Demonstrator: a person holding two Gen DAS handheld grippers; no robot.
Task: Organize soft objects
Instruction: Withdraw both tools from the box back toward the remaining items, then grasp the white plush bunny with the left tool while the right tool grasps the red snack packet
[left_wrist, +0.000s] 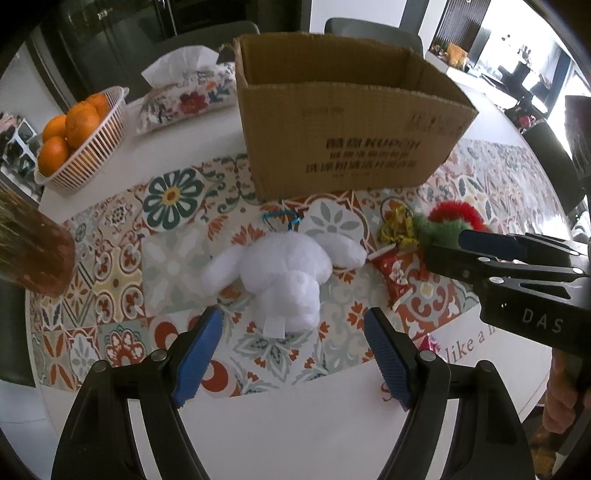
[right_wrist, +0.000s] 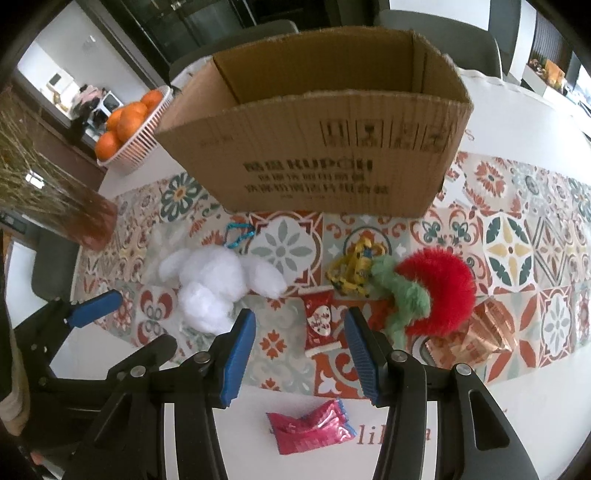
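On the patterned table runner (right_wrist: 517, 236), just in front of the cardboard box (right_wrist: 314, 147), lie a white plush toy (left_wrist: 280, 269) and a red-and-green fuzzy toy (right_wrist: 424, 291), while the left gripper (left_wrist: 293, 332) and right gripper (right_wrist: 301, 332) hover with jaws spread, holding nothing.

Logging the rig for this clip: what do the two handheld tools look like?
Both match: the left tool and the right tool have black angular metal arms with round silver pivot bolts and ribbed blue pads on the fingers. The right tool's body carries white "DAS" lettering, seen from the left camera. No cables or sleeves show clearly.
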